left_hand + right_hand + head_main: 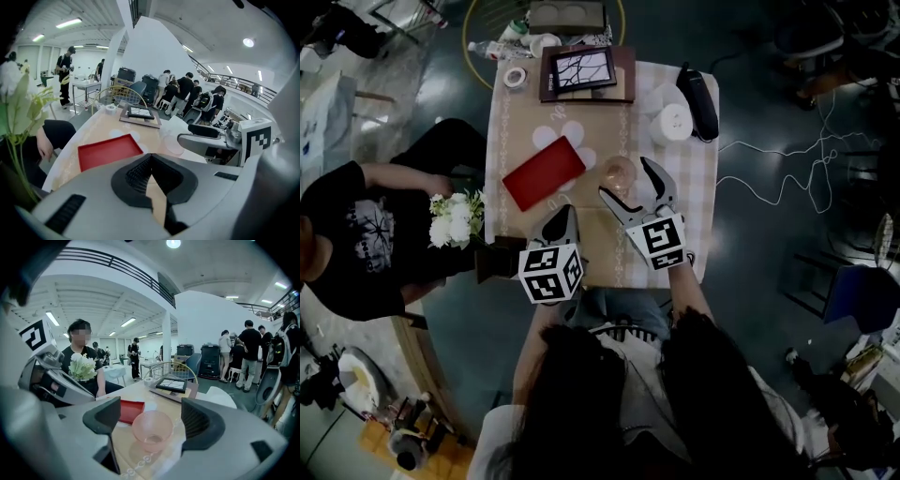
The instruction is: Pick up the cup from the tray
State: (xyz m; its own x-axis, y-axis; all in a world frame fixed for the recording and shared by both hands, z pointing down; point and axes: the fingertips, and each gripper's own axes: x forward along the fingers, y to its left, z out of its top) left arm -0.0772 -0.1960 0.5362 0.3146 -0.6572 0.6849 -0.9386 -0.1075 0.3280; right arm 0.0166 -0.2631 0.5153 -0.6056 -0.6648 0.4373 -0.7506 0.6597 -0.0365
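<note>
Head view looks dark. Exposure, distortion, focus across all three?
Head view: underexposed, glare patches on the floor. The translucent pink cup barely stands out from the beige tablecloth, while the red rectangular tray reads clearly. Left gripper view: bright, strong fisheye bend, dark corners, near jaws soft. Right gripper view: same fisheye and dark corners, the cup crisp between the open jaws of the right gripper.

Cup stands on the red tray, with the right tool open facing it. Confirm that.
No: the cup stands on the tablecloth beside the red tray, not on it; the right gripper view shows this. The right tool is open facing it.
</note>
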